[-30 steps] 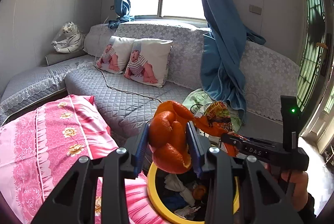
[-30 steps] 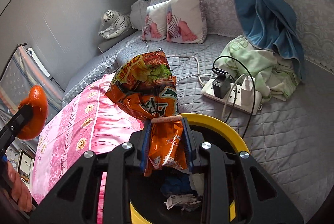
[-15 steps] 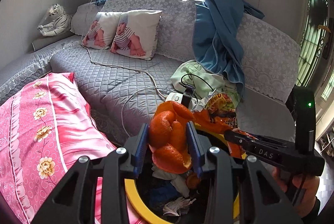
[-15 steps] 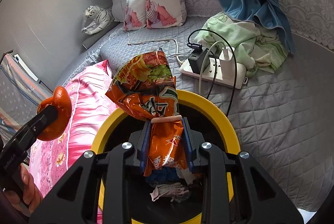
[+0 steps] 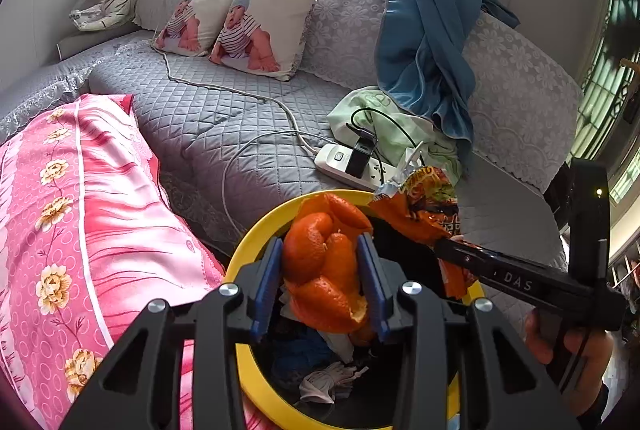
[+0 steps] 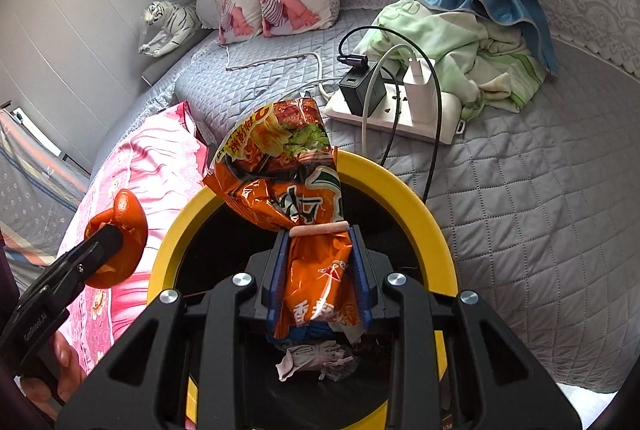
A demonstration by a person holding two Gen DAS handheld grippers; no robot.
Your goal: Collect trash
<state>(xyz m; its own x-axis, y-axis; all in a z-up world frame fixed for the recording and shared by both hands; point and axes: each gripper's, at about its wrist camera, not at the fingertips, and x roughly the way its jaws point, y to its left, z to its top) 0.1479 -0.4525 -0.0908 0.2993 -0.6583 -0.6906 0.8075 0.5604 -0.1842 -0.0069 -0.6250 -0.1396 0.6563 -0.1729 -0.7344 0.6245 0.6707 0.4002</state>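
Both handheld tools are matte black plastic, the left gripper (image 5: 322,282) and the right gripper (image 6: 320,270) each with blue-padded fingers (image 5: 266,286), silver screws (image 6: 241,278), white lettering along the side, and bare hands (image 5: 568,346) beneath.

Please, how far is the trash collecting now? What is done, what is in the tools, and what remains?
Done: crumpled tissue and other scraps already lie in the yellow-rimmed bin. In hand: the left tool grips orange peel, the right tool grips an orange noodle wrapper, both over the bin's mouth. Left: release both. No other trash shows on the sofa.
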